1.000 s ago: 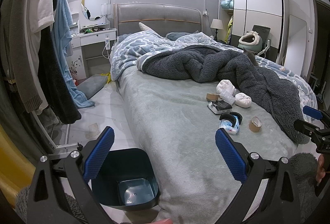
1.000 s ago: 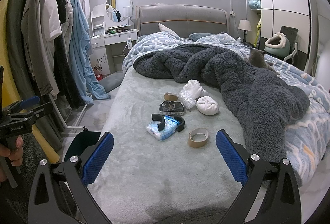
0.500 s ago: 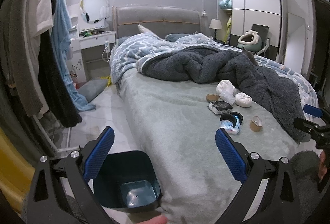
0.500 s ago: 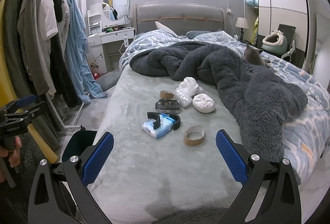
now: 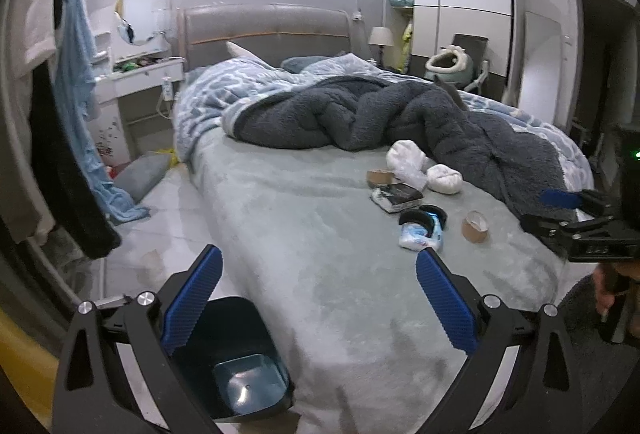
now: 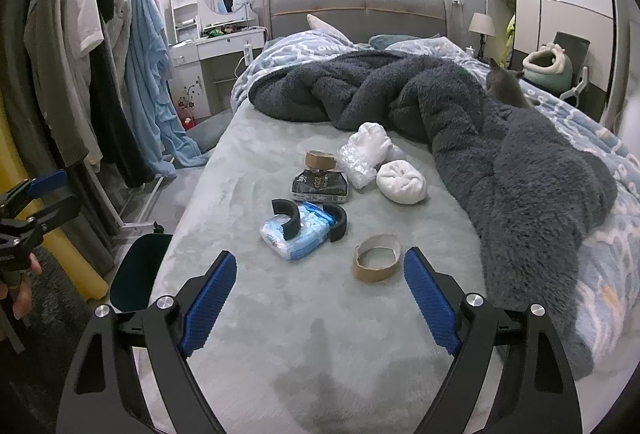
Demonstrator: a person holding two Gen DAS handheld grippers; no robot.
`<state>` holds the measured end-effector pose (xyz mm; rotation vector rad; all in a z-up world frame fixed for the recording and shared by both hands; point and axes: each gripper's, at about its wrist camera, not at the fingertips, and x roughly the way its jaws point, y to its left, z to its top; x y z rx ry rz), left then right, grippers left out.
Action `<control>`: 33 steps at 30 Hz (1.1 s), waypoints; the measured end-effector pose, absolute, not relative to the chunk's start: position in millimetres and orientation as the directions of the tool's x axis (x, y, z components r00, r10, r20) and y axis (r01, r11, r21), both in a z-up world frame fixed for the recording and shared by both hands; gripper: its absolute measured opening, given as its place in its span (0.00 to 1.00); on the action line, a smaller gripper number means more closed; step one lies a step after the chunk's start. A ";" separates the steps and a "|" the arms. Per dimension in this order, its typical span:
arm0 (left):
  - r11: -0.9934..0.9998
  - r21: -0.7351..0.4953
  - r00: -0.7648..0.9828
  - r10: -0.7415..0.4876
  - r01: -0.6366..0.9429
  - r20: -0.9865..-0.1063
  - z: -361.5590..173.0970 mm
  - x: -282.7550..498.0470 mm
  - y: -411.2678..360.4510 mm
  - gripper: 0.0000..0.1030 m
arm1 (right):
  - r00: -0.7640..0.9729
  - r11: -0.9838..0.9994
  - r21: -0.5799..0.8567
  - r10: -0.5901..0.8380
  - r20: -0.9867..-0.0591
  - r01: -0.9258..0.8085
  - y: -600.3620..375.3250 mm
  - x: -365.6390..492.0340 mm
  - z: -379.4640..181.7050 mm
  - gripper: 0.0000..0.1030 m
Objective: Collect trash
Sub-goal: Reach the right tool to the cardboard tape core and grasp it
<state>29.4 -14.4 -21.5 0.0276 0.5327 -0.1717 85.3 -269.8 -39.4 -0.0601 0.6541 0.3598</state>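
Trash lies on the grey-green bed sheet (image 6: 304, 334): an empty cardboard tape ring (image 6: 376, 263), a blue-white wipes packet (image 6: 298, 234) with two black curved pieces on it, a dark flat packet (image 6: 320, 186), a brown tape roll (image 6: 320, 160), a crumpled plastic wrap (image 6: 358, 166) and white wads (image 6: 401, 181). A dark bin (image 5: 232, 366) stands on the floor by the bed's foot corner. My right gripper (image 6: 316, 298) is open, just short of the tape ring. My left gripper (image 5: 318, 298) is open above the bed edge beside the bin.
A dark fleece blanket (image 6: 500, 138) and a blue quilt cover the bed's right side; a grey cat (image 6: 506, 90) sits on it. A clothes rack (image 6: 80, 74) stands left of the bed. A dressing table (image 6: 216, 46) and a wardrobe (image 5: 460, 18) are at the back.
My right gripper has moved forward toward the trash, which now looks nearer. My left gripper has shifted forward and right; the bin sits lower in its view.
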 end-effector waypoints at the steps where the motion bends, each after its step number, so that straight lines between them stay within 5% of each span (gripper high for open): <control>1: 0.981 -0.030 0.842 -0.180 0.191 -0.508 -21.3 32.8 -14.9 0.95 | 0.730 0.936 0.060 0.309 -0.610 -0.346 -269.9 89.1 -42.2 0.84; 33: 0.859 -0.085 0.655 -0.445 0.504 -0.611 -79.5 145.1 -83.0 0.70 | 0.647 0.922 0.037 0.299 -0.702 -0.386 -291.3 170.7 -115.3 0.64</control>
